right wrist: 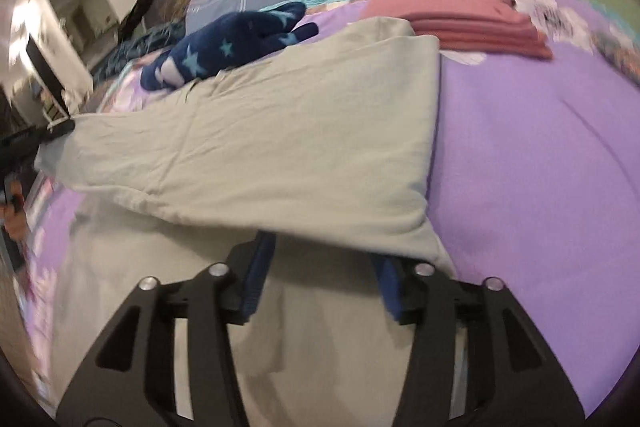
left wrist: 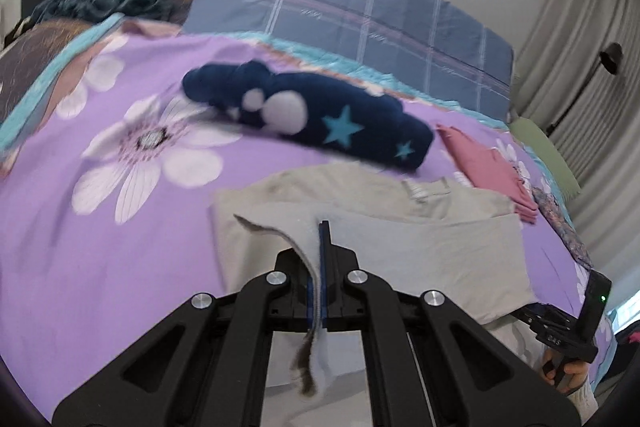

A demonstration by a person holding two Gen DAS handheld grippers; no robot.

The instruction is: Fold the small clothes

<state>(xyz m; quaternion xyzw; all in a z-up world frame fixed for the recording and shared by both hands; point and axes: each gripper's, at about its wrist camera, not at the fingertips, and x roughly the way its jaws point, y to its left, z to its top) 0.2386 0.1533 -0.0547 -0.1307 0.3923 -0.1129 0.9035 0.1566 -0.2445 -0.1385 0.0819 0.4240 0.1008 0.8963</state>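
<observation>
Beige garment (right wrist: 288, 131) on bedspread (right wrist: 540, 167), star-patterned garment (right wrist: 224, 47) behind (folded stack (right wrist: 472, 27) right)

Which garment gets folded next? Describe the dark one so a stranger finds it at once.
Start at the purple flowered bedspread. Beyond the beige garment lies a navy fleece piece, left of the folded pink stack. Only it bears turquoise stars.

Right wrist view: right gripper (right wrist: 320, 247) over a folded beige garment (right wrist: 280, 131).
We see its jaws apart, their tips hidden beneath the garment's near fold, on a purple floral bedspread (right wrist: 520, 167).
</observation>
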